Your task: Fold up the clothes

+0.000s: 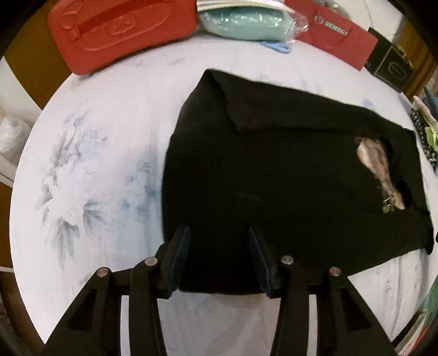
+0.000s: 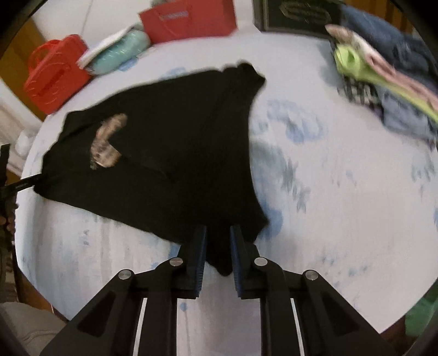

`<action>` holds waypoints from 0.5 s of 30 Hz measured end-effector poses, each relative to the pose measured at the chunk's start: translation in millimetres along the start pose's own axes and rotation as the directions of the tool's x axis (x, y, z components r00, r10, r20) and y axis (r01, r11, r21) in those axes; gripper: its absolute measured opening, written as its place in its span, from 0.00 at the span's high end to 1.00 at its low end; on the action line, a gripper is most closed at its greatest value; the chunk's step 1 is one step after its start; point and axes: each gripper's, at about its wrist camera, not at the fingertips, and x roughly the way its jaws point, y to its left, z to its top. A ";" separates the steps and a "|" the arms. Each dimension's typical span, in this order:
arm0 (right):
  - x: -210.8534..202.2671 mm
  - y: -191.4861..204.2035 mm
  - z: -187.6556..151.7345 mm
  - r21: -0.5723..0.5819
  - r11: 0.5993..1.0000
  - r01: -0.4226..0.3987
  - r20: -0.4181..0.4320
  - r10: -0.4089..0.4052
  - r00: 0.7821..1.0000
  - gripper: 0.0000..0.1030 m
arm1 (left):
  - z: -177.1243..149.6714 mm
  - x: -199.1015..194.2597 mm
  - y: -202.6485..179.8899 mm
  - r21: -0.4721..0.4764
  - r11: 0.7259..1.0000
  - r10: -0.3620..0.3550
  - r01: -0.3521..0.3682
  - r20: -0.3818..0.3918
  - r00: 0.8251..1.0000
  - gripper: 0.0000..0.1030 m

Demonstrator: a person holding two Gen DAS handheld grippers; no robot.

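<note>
1. My left tongs [image 1: 219, 257] point steeply down at the bottom centre of the left wrist view, released, with a clear gap between the two pads; the near hem of the black T-shirt [image 1: 273, 178] lies under that gap, and neither pad presses on it.
2. The T-shirt is spread on the bed sheet [image 1: 95, 164], a pale one with a faded blue flower print. It fills the centre and right of that view, one sleeve folded in over the body toward the upper centre, a tan printed patch [image 1: 375, 169] showing at the right.
3. My right tongs [image 2: 217, 254] sit at the bottom centre of the right wrist view, clenched on a bunched corner of the black T-shirt [image 2: 164, 153]; the cloth runs up from between the blue pads into the centre of the frame (the edges there are blurred).
4. Along the top of the left view stand a red plastic case [image 1: 120, 30], a mint green bundle in clear wrap [image 1: 246, 24], a red paper bag [image 1: 336, 38] and a dark box [image 1: 391, 68].
5. In the upper right of the right view lies a pile of clothes [image 2: 388, 76], green, pink and blue, well apart from the T-shirt.
</note>
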 end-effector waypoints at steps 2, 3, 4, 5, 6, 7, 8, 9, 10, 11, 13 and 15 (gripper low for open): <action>-5.6 -1.8 12.9 -0.034 0.999 -0.017 0.019 0.017 1.000 0.83 | -3.5 -10.9 -16.7 -0.020 0.999 -0.036 0.037 0.019 0.999 0.56; -7.2 -2.9 20.3 -0.055 0.998 -0.024 0.021 0.025 0.999 0.83 | -4.7 -15.4 -25.5 -0.025 0.998 -0.052 0.053 0.029 0.998 0.56; -7.7 -4.0 29.0 -0.084 0.996 -0.030 0.017 0.032 0.999 0.83 | -5.8 -20.3 -37.0 -0.028 0.997 -0.065 0.066 0.040 0.997 0.54; -7.0 -4.7 36.1 -0.112 0.993 -0.035 0.011 0.037 0.999 0.83 | -6.7 -24.3 -51.7 -0.033 0.996 -0.078 0.080 0.053 0.996 0.53; -5.9 -5.6 44.0 -0.144 0.988 -0.045 0.004 0.047 0.999 0.83 | -7.1 -26.2 -66.0 -0.048 0.995 -0.082 0.085 0.066 0.994 0.52; -3.1 -7.1 53.4 -0.186 0.980 -0.066 -0.002 0.067 0.998 0.83 | -7.5 -27.6 -80.0 -0.065 0.994 -0.084 0.089 0.077 0.993 0.50; 0.4 -9.7 61.7 -0.226 0.970 -0.085 -0.007 0.086 0.996 0.82 | -7.8 -29.1 -94.0 -0.081 0.992 -0.086 0.093 0.089 0.992 0.47; 3.9 -12.3 70.0 -0.266 0.958 -0.105 -0.013 0.105 0.994 0.82 | -7.6 -30.2 -106.3 -0.108 0.990 -0.081 0.092 0.098 0.992 0.45; 7.4 -14.8 78.3 -0.305 0.944 -0.124 -0.019 0.124 0.992 0.80 | -10.3 -32.2 -120.5 -0.152 0.985 -0.069 0.085 0.106 0.992 0.43; 10.9 -18.0 86.8 -0.348 0.927 -0.141 -0.022 0.142 0.990 0.77 | -13.8 -34.4 -135.2 -0.200 0.977 -0.056 0.078 0.113 0.992 0.42; 18.2 -27.0 104.4 -0.452 0.876 -0.165 -0.011 0.179 0.984 0.70 | -16.3 -32.4 -167.1 -0.296 0.952 -0.038 0.074 0.124 0.992 0.42; 25.4 -36.3 121.7 -0.550 0.815 -0.184 -0.005 0.217 0.976 0.59 | -24.1 -29.5 -196.6 -0.373 0.925 -0.023 0.073 0.138 0.990 0.42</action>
